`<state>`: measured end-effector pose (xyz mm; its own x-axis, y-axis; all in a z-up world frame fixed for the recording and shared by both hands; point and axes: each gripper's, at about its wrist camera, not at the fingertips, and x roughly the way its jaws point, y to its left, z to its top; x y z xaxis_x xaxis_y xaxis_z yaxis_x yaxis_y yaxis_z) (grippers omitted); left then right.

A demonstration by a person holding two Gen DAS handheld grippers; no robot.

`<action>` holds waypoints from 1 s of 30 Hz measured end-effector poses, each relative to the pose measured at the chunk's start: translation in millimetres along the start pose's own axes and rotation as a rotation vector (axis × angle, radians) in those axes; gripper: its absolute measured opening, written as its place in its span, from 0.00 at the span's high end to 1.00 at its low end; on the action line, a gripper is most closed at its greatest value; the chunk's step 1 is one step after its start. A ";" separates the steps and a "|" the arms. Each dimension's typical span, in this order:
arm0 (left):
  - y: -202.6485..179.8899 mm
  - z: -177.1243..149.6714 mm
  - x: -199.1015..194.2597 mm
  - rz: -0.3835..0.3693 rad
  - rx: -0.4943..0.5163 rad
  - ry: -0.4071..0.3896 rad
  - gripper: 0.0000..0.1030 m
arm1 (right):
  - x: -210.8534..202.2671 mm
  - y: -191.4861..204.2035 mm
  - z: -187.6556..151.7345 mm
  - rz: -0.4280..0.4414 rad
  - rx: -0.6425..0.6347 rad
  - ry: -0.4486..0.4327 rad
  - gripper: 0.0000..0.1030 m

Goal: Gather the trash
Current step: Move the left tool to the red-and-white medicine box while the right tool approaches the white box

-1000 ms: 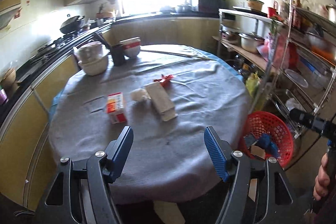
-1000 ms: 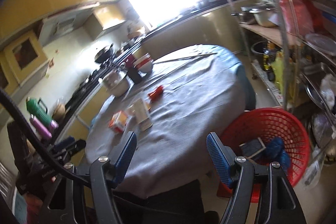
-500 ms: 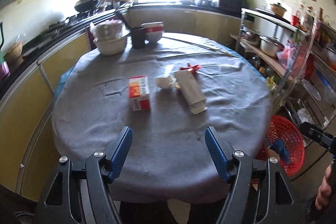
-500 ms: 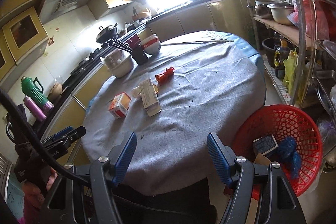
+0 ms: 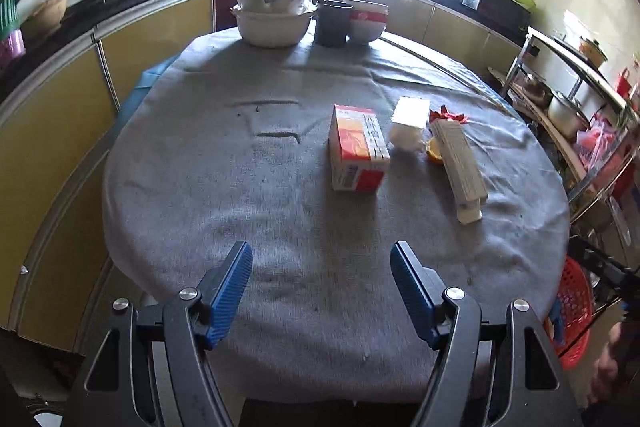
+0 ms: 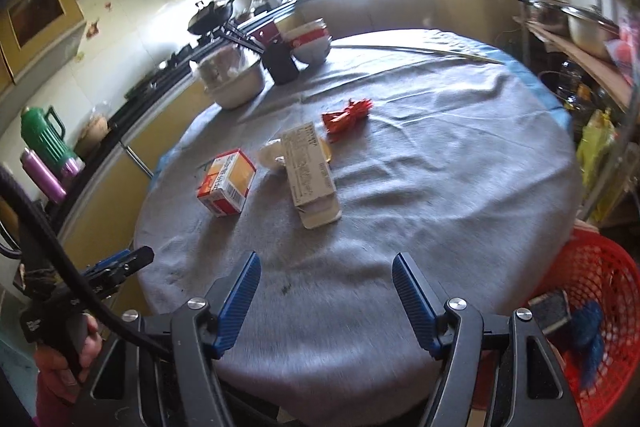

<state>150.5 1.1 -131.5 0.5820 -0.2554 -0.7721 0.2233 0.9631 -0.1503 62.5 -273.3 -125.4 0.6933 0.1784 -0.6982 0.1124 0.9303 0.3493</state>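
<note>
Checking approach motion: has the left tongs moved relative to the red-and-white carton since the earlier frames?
Yes. The left tongs have come closer to the red-and-white carton, which looms larger and more central between them; the tongs are open.

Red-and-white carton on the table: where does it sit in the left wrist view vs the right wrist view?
Left wrist: red-and-white carton just right of centre, left of the small white box.
Right wrist: carton left of centre, left of the long beige box.
Shared landmark: the dark cup beside the stacked bowls at the table's far edge.

matt grey cloth point(image 5: 224, 187), red plastic basket point(image 6: 608, 279)
</note>
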 end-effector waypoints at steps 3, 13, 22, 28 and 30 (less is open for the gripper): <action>0.4 17.3 6.3 -0.016 0.001 -0.003 0.29 | 19.3 8.8 13.6 0.001 -0.036 0.015 0.30; -19.2 68.7 70.3 -0.080 0.010 0.112 0.27 | 84.9 17.0 44.8 0.000 -0.119 0.083 0.30; -26.9 84.6 114.4 -0.085 -0.009 0.196 0.27 | 122.2 15.8 57.2 0.018 -0.135 0.121 0.30; -28.3 87.2 126.6 -0.101 -0.024 0.205 0.44 | 145.0 30.0 56.8 -0.027 -0.197 0.135 0.30; -28.6 87.2 130.9 -0.100 -0.030 0.219 0.50 | 154.3 30.3 55.4 -0.057 -0.196 0.141 0.53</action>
<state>288.4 -67.2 -174.5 0.3741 -0.3279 -0.8675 0.2456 0.9370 -0.2483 212.4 -235.4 -187.9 0.5823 0.1544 -0.7982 -0.0019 0.9821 0.1885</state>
